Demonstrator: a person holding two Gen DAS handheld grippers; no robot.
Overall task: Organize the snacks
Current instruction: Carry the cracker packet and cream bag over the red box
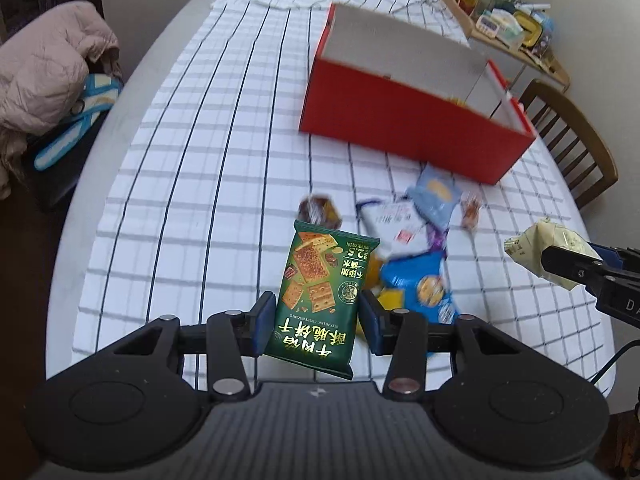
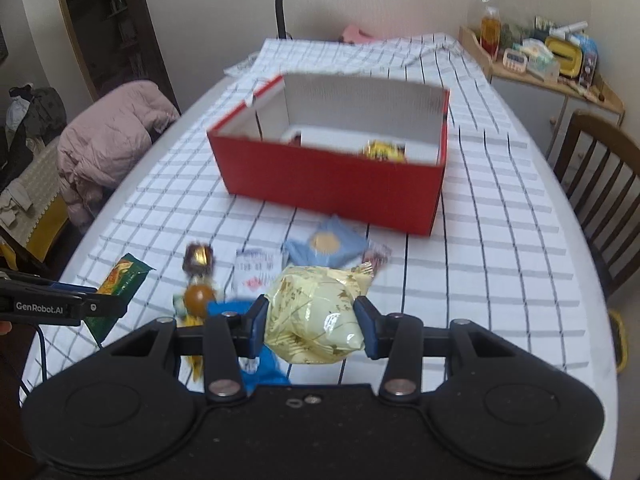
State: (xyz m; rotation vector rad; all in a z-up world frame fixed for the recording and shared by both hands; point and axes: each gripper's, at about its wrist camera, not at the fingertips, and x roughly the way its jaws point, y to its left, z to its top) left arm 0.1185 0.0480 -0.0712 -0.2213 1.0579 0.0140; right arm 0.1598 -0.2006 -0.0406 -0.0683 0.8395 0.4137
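Both grippers are loaded and the carry to the red box (image 2: 332,184) is the step in hand. The left gripper (image 1: 316,316) has its jaws clamped on a green biscuit packet (image 1: 316,292), the right gripper (image 2: 310,322) on a pale yellow snack bag (image 2: 316,316), both lifted above the checked tabletop (image 2: 500,264). The open box sits further back, a yellow packet (image 2: 384,150) already inside. Loose snacks, among them a light blue packet (image 2: 326,246), lie between. Next, I judge, each load must clear the near wall before release.
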